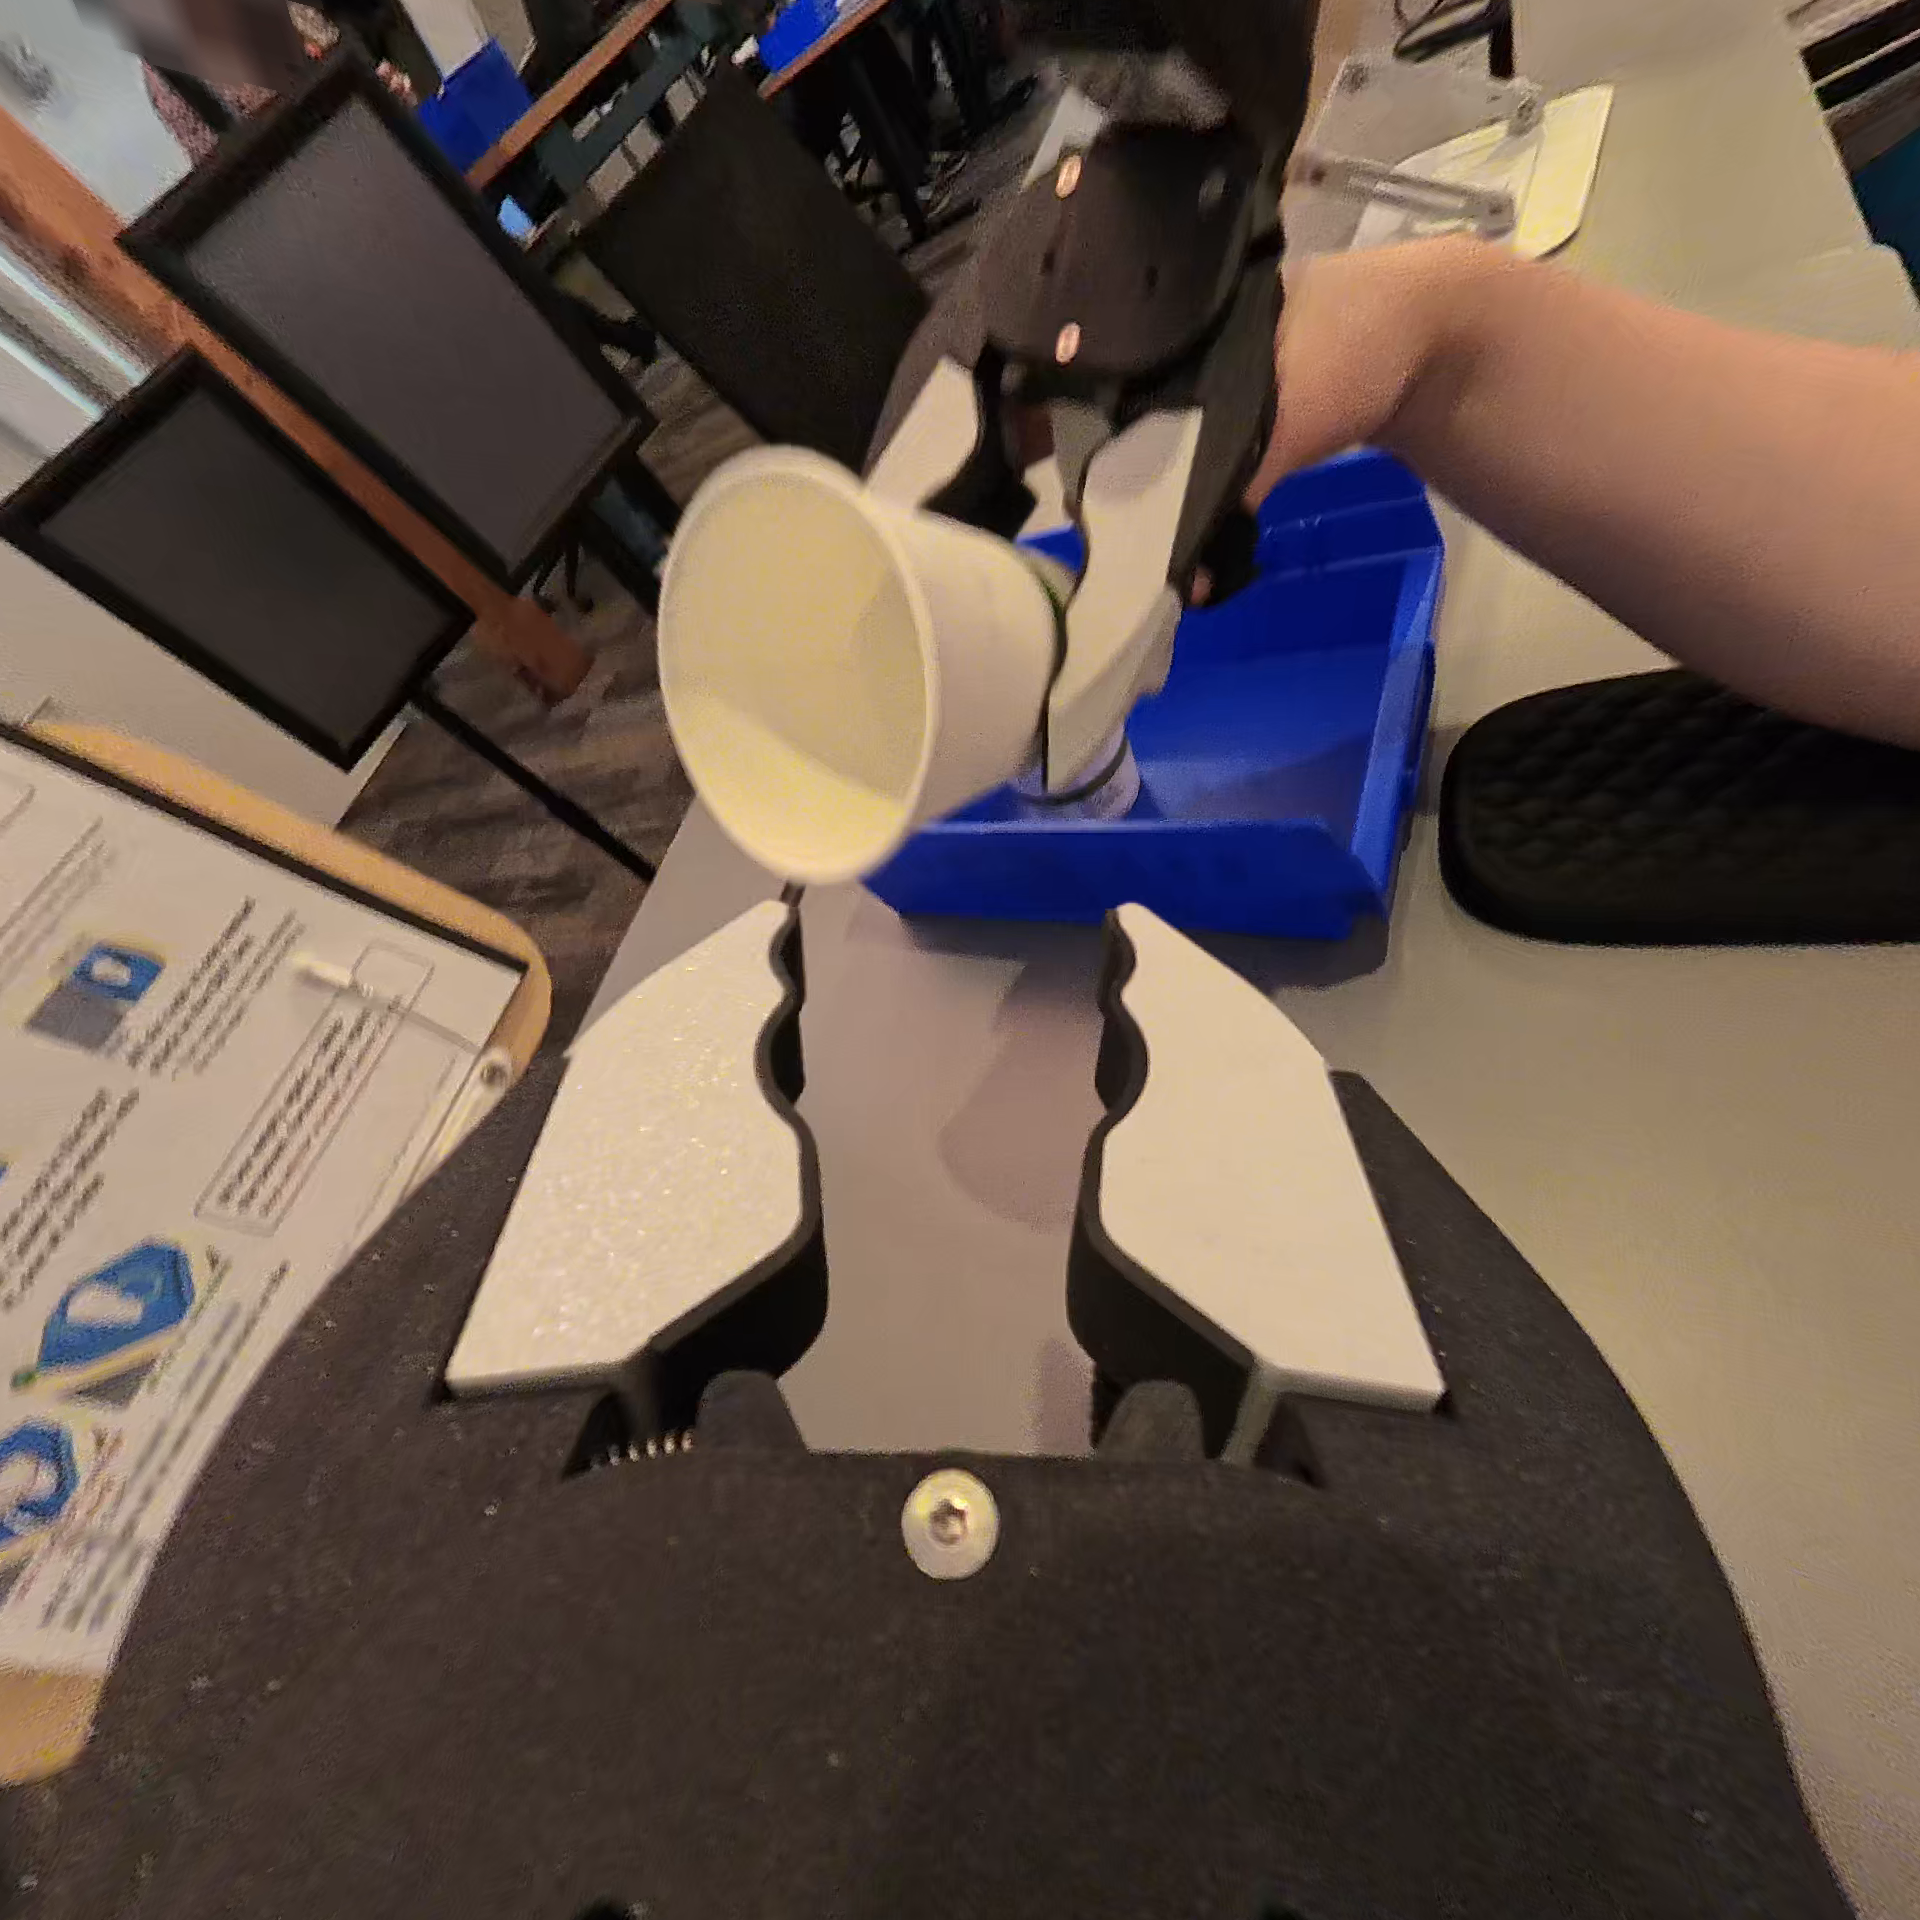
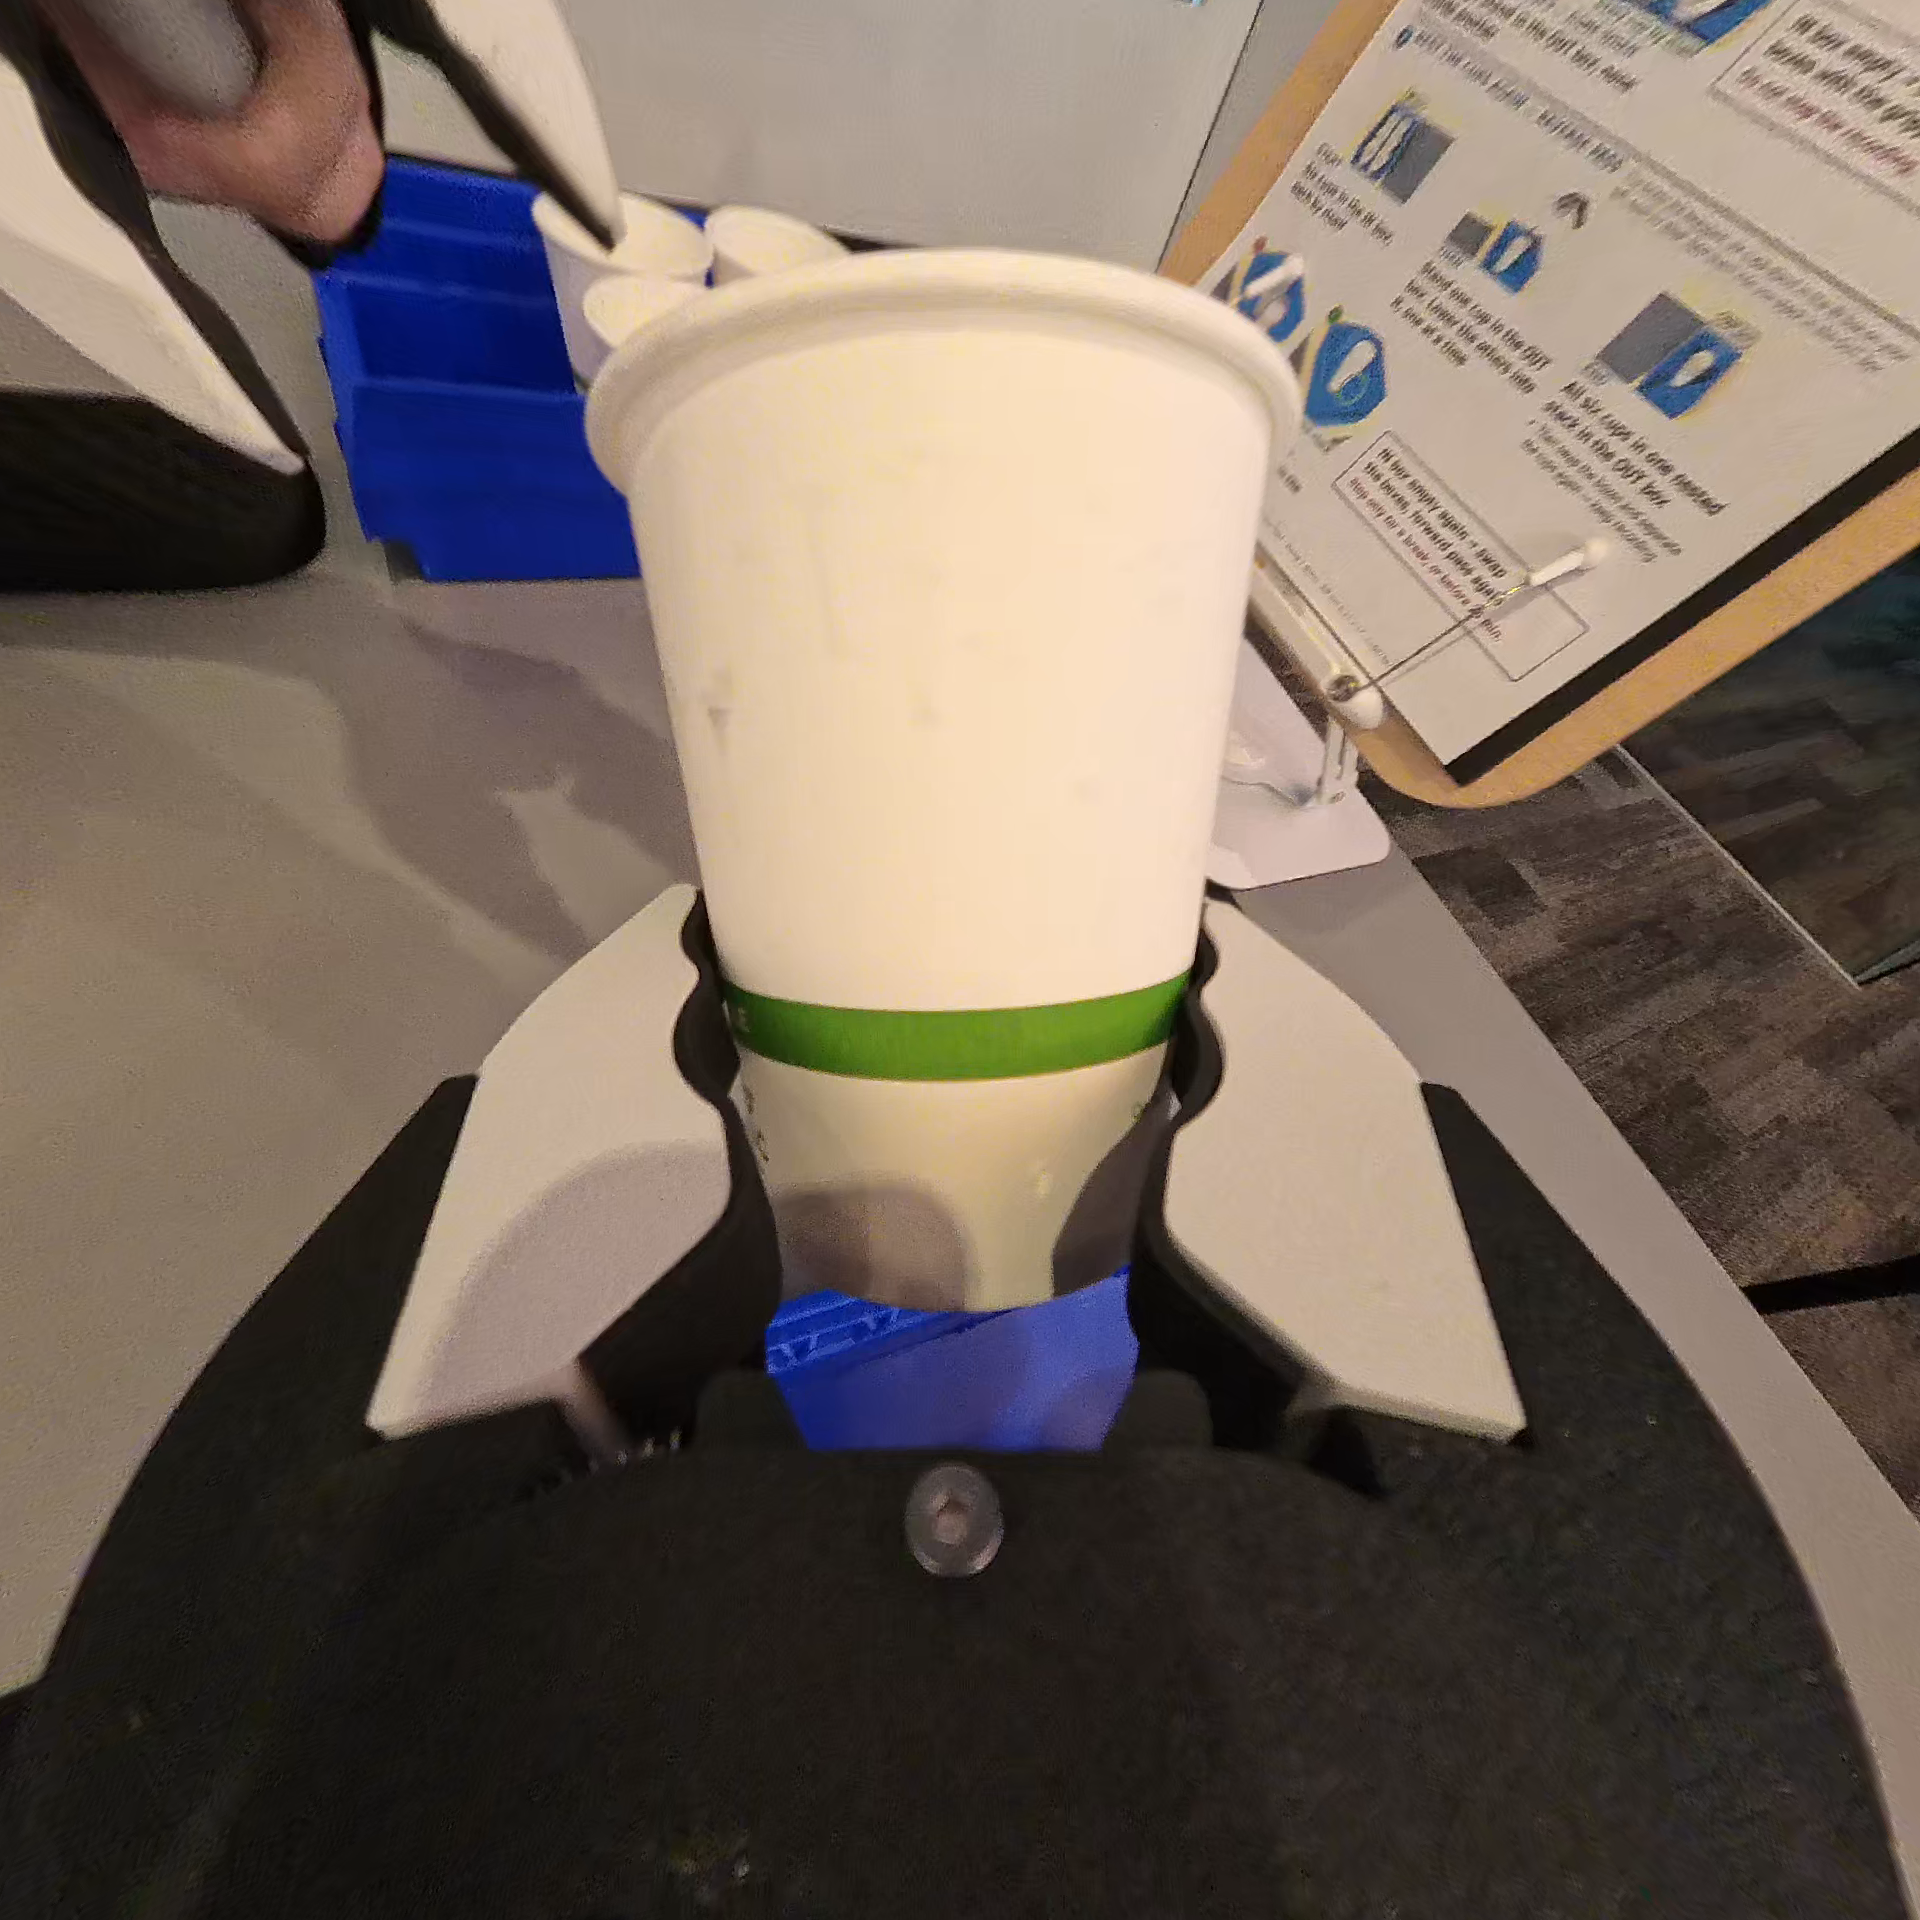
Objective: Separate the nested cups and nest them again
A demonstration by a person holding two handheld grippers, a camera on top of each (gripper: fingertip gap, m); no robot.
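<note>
The right gripper (image 2: pixel 951 1049) has its jaws squeezed on the bottom part of a white paper cup with a green band (image 2: pixel 940 665). The cup's open top points away from the jaws. The left gripper (image 1: pixel 951 935) has its jaws wide apart with nothing between them. Just past its tips is a blue plastic bin (image 1: pixel 1278 810) on the grey table (image 1: pixel 1558 1195).
</note>
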